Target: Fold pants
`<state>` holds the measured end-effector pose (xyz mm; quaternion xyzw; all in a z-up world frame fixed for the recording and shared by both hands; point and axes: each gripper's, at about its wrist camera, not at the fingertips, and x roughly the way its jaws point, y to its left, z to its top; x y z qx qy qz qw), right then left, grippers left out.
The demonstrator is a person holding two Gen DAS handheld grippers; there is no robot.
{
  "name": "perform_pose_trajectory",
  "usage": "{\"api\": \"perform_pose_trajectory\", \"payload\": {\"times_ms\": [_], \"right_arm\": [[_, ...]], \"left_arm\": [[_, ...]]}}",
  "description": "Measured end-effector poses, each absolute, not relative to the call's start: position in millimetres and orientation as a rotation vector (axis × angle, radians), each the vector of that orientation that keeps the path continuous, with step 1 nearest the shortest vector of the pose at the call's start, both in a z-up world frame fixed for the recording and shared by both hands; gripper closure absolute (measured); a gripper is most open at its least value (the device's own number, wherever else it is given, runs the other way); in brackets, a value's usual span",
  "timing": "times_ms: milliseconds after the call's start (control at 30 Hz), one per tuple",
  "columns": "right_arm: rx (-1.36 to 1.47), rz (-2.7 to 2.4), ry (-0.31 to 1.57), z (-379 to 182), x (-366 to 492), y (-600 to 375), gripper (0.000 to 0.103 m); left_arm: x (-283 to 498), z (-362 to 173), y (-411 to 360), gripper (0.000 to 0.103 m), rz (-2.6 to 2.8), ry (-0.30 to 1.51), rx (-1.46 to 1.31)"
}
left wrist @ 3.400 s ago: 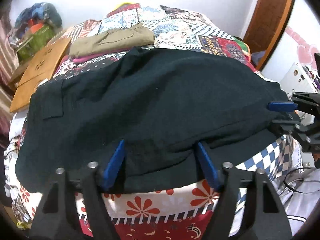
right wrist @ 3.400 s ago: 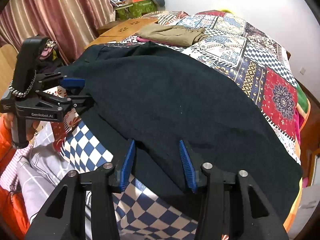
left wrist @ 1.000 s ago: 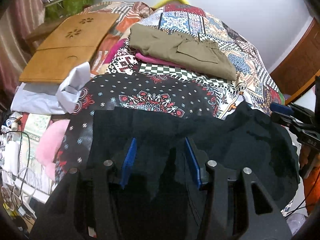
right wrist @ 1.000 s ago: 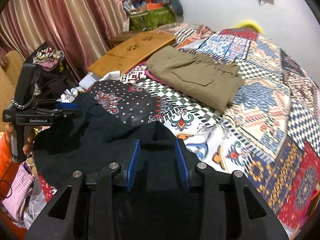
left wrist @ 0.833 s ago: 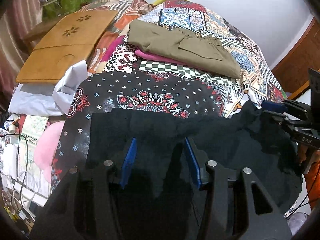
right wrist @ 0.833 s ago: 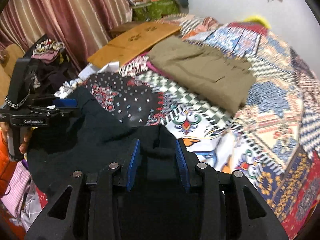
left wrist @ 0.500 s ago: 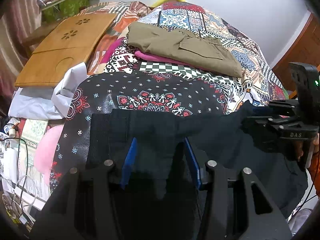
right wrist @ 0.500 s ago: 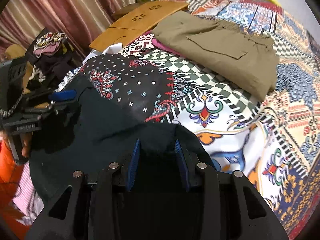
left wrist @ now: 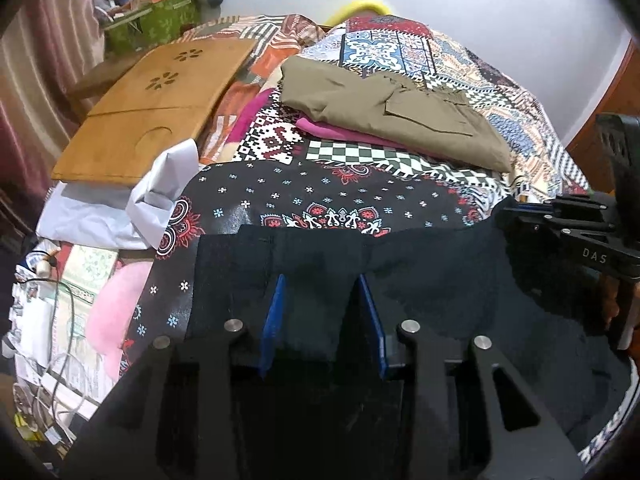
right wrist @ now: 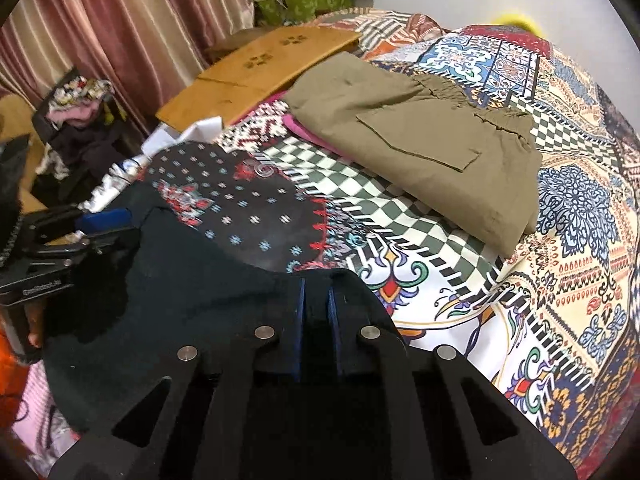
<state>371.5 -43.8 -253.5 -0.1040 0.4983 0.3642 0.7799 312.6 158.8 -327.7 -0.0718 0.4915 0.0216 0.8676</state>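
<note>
A home bedroom: patchwork bedspread [right wrist: 472, 320], striped curtains [right wrist: 120, 32], folded clothes [right wrist: 420, 140]

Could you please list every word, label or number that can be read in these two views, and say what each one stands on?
"DAS": white letters on the black body of the right gripper, seen from the left wrist view.
A white label on the body of the left gripper, seen from the right wrist view, is too blurred to read.
No other readable text; the quilt carries only patterns.

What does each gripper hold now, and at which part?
Both hold the dark pants at their far folded edge: right gripper pinches it shut; left gripper is closing, cloth between its fingers.
</note>
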Motion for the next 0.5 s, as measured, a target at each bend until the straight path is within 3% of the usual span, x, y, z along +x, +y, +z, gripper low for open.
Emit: {"api": "perform_pose_trajectory", "payload": {"times_ms": [67, 200, 367, 500], "right_arm": [[-0.214, 0.774, 1.085, -253.3, 374.5, -45.8, 0.093], [-0.212, 0.721, 1.036, -236.8, 372.2, -58.1, 0.077], [-0.204, 0.656, 0.954, -201.6, 361.3, -91.1, 0.077], [-0.176, 0.594, 0.893, -173.7, 345.1, -129.8, 0.069]], "left_arm": [[312.0, -327.2, 157.7, 0.064, 0.053, 1.029, -0.143], [309.1, -315.5, 157.5, 0.065, 0.069, 1.023, -0.167], [297.0, -284.7, 146.0, 0.064, 0.1, 0.95, -0.111], [283.0, -257.2, 132.2, 0.063, 0.086, 0.895, -0.094]]}}
